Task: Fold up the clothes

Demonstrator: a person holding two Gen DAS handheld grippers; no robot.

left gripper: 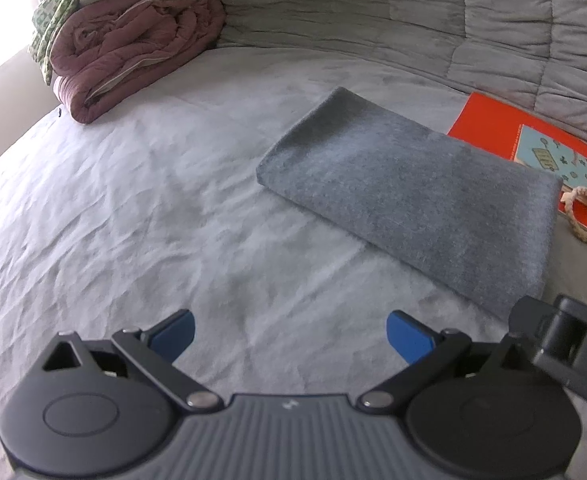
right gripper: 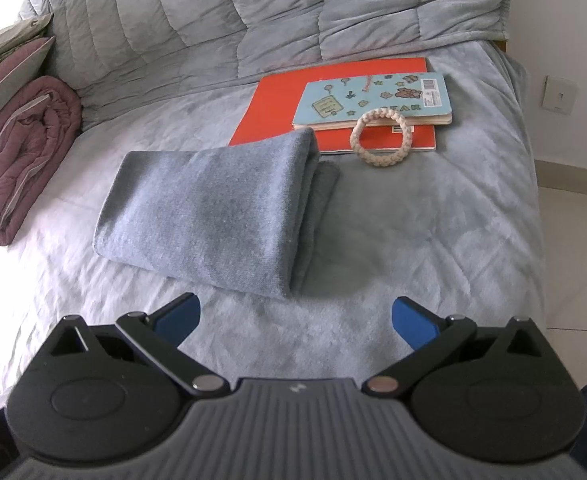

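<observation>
Left gripper (left gripper: 289, 334) and right gripper (right gripper: 295, 318) are hovering wide apart and empty over the bed's (right gripper: 433, 240) near edge. Beyond, mid-bed, the cloth (right gripper: 209, 210) is lying folded, apparently finished; books (right gripper: 333, 100) are sitting farther back.

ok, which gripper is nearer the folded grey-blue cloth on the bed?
Right gripper, by appearance: the cloth lies just ahead of its open fingers. Left gripper sits back, cloth off to its right.
</observation>
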